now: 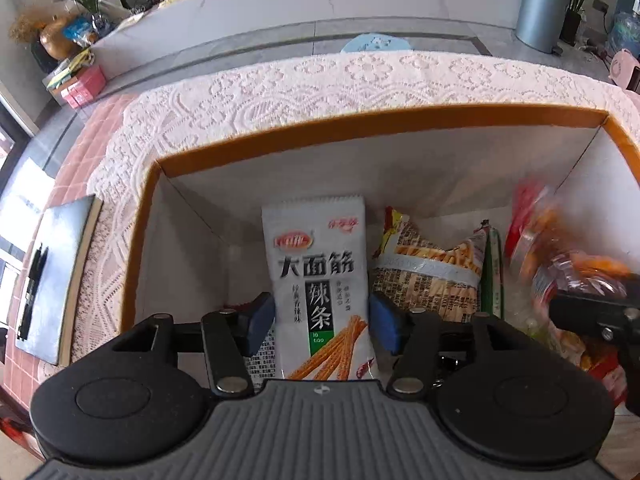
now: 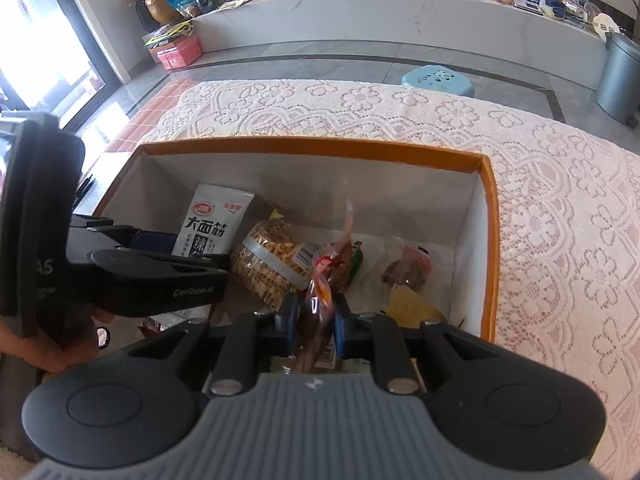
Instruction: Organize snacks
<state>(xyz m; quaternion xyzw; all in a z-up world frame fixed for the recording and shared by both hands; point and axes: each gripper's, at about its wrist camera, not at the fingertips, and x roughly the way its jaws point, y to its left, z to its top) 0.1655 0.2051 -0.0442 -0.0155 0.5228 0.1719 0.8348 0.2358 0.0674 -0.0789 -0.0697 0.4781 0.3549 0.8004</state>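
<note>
An orange-rimmed cardboard box stands on the lace tablecloth and holds several snack packs. A white spicy-strip packet stands upright at its left side, between the blue pads of my left gripper, which is open with the pads just off the packet's edges. My right gripper is shut on a reddish-brown clear snack pack, held low inside the box; that pack shows blurred in the left wrist view. A brown patterned packet lies between the two.
More small packs lie on the box floor at the right. A grey notebook with pens lies left of the box. Lace cloth spreads to the right and behind. A blue stool and a grey bin stand on the floor beyond.
</note>
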